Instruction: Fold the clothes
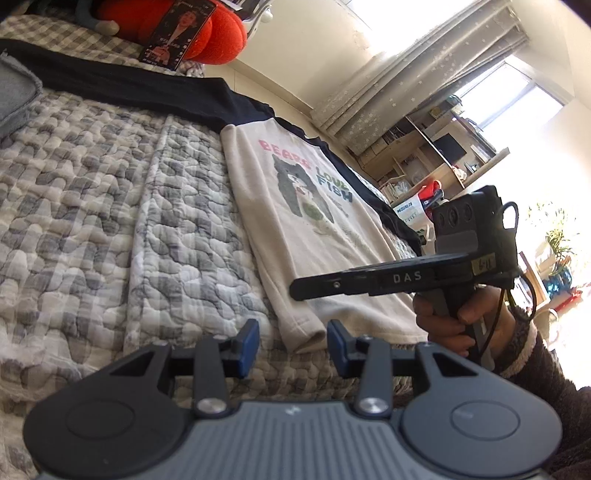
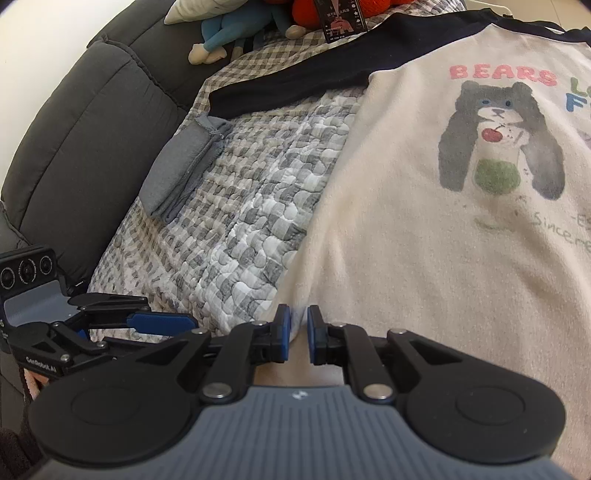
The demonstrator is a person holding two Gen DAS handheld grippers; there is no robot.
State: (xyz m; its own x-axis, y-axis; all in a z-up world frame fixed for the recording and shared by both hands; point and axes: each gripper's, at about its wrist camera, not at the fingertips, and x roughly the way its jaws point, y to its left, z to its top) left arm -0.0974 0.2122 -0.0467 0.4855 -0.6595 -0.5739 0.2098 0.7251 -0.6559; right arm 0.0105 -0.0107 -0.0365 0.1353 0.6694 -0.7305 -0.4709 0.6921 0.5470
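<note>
A cream shirt [image 1: 314, 229] [image 2: 406, 229] with navy sleeves and a bear print lies flat on a checked quilt [image 1: 92, 203] [image 2: 258, 206]. My right gripper [image 2: 299, 332] sits at the shirt's near hem, its blue pads nearly together with cream fabric pinched between them. In the left wrist view the right gripper [image 1: 299, 288] shows from the side, low over the hem, with a hand on its handle. My left gripper [image 1: 292, 343] [image 2: 170, 312] is open, its pads apart with nothing gripped. The shirt's near left corner lies just beyond it.
A folded grey cloth [image 1: 14, 96] [image 2: 181, 173] rests on the quilt to the left. Red plush toys [image 1: 221, 33] and a blue soft toy [image 2: 229, 33] lie at the far end, by a dark padded headboard [image 2: 92, 129]. Shelves [image 1: 436, 147] and a curtained window stand beyond the bed.
</note>
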